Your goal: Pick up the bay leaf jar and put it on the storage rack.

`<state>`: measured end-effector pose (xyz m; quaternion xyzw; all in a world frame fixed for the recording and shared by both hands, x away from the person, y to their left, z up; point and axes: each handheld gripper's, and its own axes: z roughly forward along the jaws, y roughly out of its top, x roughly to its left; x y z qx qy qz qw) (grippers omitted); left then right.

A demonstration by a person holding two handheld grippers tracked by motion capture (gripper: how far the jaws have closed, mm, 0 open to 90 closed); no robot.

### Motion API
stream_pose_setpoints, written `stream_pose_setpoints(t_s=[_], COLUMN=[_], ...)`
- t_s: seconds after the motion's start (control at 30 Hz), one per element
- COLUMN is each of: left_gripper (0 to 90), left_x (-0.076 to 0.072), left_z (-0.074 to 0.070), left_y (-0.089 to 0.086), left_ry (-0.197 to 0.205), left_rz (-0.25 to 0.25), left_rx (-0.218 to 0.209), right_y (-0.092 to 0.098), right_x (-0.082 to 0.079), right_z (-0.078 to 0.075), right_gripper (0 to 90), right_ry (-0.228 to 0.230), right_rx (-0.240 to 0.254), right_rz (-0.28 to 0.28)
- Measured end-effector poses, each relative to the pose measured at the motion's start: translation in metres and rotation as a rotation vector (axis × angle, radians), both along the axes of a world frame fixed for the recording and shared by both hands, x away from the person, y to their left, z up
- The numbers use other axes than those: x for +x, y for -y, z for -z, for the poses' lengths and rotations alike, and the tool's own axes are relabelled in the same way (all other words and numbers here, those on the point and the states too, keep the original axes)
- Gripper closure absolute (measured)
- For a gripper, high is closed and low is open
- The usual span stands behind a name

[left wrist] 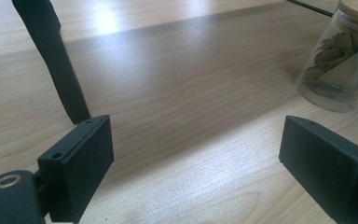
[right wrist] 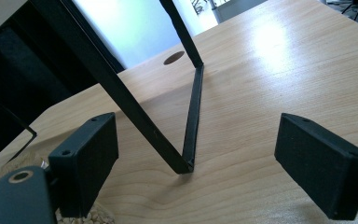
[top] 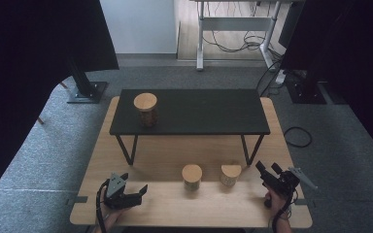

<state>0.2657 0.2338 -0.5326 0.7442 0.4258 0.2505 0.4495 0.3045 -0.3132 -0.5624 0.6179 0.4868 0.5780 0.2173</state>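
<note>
Three wooden-lidded glass jars are seen from the high view: one tall jar with a round wooden lid (top: 145,109) stands on the left end of the low black shelf (top: 189,111) that is set on the far part of the light wooden desk (top: 165,150), and two stand on the desk near its front edge, a middle jar with a round wooden lid (top: 192,176) and, just to its right, a shorter jar with a wooden lid (top: 230,175). The left gripper (top: 143,190) is held low at the near left of the desk, its jaws spread wide and empty, pointed rightwards at the middle jar. The right gripper (top: 267,168) is held at the near right, likewise released with nothing between its jaws, near the shorter jar. The step in hand is judged to be the approach before a first grasp; the next move would call for a gripper to be brought level around a jar's glass body and closed below the lid. In the left gripper view, dried leaves are made out inside a clear glass jar (left wrist: 338,70) at the upper right, a detail not resolved from above. In the right gripper view, the black V-shaped shelf leg (right wrist: 186,140) is seen close ahead, with a round hole in the desk (right wrist: 174,58) beyond it.
</note>
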Motion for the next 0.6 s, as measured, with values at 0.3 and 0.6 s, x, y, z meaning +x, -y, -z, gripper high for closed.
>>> stream_pose_setpoints(t_s=[0.3,0.6], left_gripper=[9.4,9.4], left_x=[0.008,0.015], left_z=[0.006,0.009], left_y=[-0.007,-0.001], left_ry=[-0.012,-0.017], left_rz=[-0.014,0.014], left_rx=[-0.021,-0.025], right_y=[0.0,-0.002], right_x=[0.0,-0.003], right_z=[0.0,-0.001], right_gripper=[12.7,13.8], right_ry=[0.0,0.013], right_rx=[0.004,-0.03], right_rz=[0.016,0.001])
